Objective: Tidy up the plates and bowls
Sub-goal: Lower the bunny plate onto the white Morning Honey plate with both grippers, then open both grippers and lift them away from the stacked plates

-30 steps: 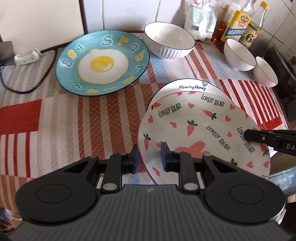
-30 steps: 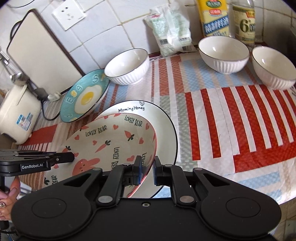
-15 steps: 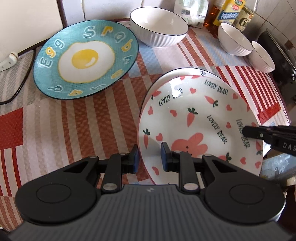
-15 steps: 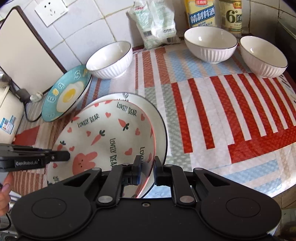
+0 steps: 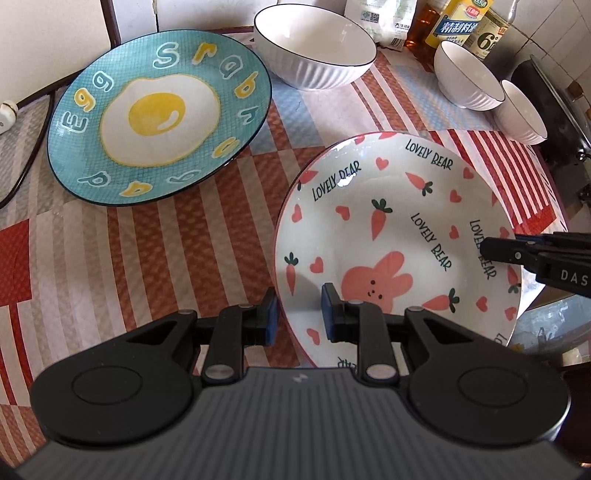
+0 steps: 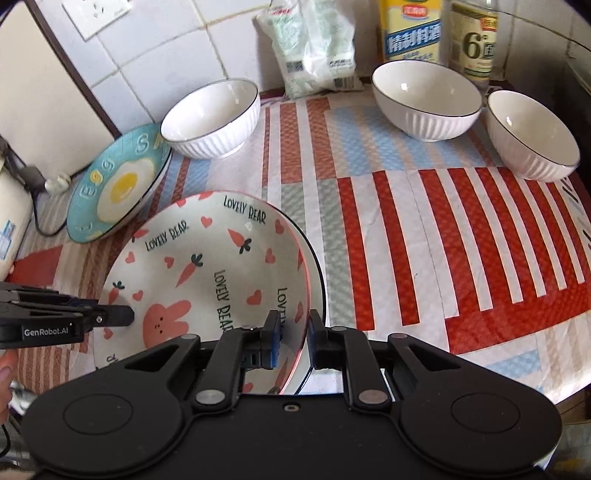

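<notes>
The pink "Lovely Bear" rabbit plate (image 5: 399, 236) lies over a white black-rimmed plate (image 6: 314, 266), whose edge shows only in the right wrist view. My left gripper (image 5: 297, 314) is shut on the rabbit plate's left rim. My right gripper (image 6: 293, 339) is shut on its right rim (image 6: 207, 273). A blue egg plate (image 5: 159, 110) lies at the back left. Three white ribbed bowls stand at the back: a large one (image 5: 314, 55), a second (image 5: 465, 77) and a small one (image 5: 521, 114).
Oil and sauce bottles (image 6: 410, 33) and a white bag (image 6: 310, 44) stand against the tiled wall. A power plug and black cord (image 6: 40, 184) lie at the left beside a white cooker. A dark pan (image 5: 554, 107) is at the right.
Both grippers have carried the rabbit plate forward over the white plate, so its "Morning Honey" lettering is now covered. The egg plate and bowls stayed put.
</notes>
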{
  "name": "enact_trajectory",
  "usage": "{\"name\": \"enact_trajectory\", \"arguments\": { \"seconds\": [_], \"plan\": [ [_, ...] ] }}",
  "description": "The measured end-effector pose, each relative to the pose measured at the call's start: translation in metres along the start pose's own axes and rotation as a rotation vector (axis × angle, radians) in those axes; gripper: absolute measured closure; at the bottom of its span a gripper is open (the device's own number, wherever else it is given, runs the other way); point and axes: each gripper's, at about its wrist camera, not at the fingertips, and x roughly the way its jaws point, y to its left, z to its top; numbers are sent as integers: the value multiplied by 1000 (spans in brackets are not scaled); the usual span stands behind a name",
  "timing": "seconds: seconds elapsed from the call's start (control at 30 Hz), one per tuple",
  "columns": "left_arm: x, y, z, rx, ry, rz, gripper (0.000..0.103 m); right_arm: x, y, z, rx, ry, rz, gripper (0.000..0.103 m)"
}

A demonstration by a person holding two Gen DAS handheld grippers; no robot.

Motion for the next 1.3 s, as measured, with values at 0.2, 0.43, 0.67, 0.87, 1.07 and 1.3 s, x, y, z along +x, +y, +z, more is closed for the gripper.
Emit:
{"name": "enact_trajectory", "arguments": {
  "seconds": [0.2,0.43,0.67,0.87,1.07,1.3],
  "plan": [
    [2,4,1,9,13,-25,81,1,15,8,-49,67,-68,78],
    [6,10,6,-7,33,-64,80,7,39,4,-127,77,-222,73],
    [4,0,10,49,64,-16,78,2,42,-3,-114,55,-238,75],
    [-21,-4,11,116,43,45,76,-34,32,-6,10,-23,-170,73],
    [-69,1,8,101,-32,37,69,-76,37,-9,-17,-98,-49,67],
    [-130,-13,-3,134,-145,111,64,-125,65,-3,-241,-205,33,59]
  ]
}}
